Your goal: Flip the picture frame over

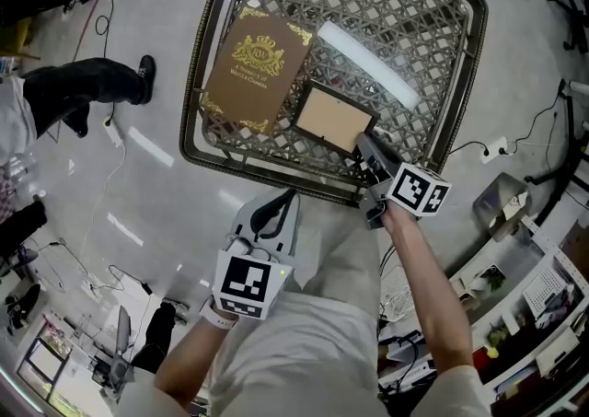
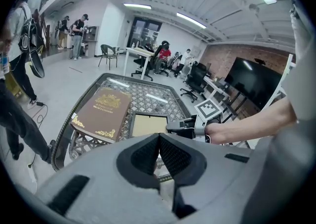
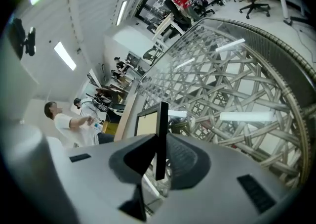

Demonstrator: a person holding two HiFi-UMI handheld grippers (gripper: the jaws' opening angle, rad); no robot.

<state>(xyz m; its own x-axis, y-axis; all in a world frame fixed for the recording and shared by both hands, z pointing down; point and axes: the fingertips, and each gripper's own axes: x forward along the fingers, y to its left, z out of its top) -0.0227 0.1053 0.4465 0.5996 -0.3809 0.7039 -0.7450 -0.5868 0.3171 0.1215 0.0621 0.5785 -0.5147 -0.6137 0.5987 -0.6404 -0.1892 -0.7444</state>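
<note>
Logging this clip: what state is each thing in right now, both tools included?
left tool: shut, nothing between its jaws.
right tool: shut on the picture frame's edge.
picture frame: tan face up, clamped at one edge.
book: closed, cover up, lying flat.
</note>
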